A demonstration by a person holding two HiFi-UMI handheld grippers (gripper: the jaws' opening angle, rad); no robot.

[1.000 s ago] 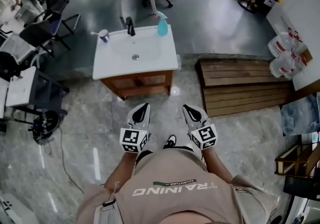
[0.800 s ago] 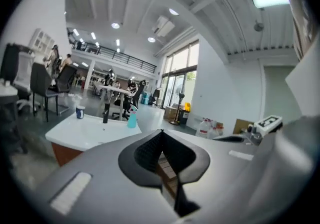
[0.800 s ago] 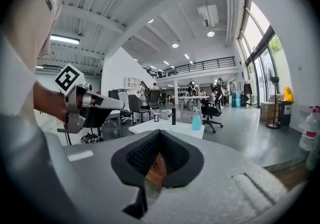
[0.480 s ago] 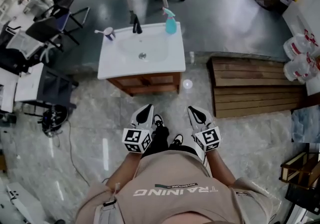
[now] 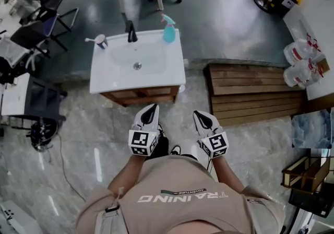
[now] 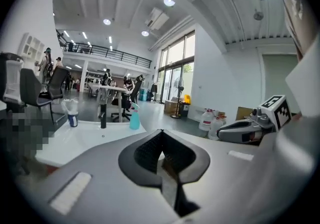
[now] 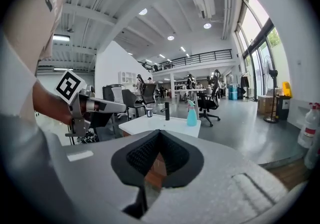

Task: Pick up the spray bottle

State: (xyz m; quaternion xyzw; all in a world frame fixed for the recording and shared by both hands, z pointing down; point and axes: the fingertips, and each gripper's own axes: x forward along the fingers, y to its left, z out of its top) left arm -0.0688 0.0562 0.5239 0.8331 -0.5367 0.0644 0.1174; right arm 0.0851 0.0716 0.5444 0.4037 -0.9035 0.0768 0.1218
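Note:
The spray bottle (image 5: pixel 168 29) is light blue with a pale trigger head and stands upright at the far right corner of a white sink top (image 5: pixel 107 79). It also shows as a small bottle (image 6: pixel 134 118) in the left gripper view and as the same bottle (image 7: pixel 192 114) in the right gripper view, well beyond the jaws. My left gripper (image 5: pixel 150 108) and right gripper (image 5: pixel 201 116) are held side by side just short of the vanity's front edge. Both point at it. In their own views, the left gripper (image 6: pixel 160 134) and right gripper (image 7: pixel 159 134) are shut with nothing between the jaws.
A black faucet (image 5: pixel 130 32) and a cup with a toothbrush (image 5: pixel 100 41) stand at the back of the sink. A wooden pallet (image 5: pixel 255 89) lies to the right, with white jugs (image 5: pixel 297 63) beyond it. Office chairs (image 5: pixel 47 19) and a desk (image 5: pixel 13 97) are at left.
Both grippers and the person have come forward toward the vanity; its front edge now lies close ahead of the jaw tips. The jaws stayed shut.

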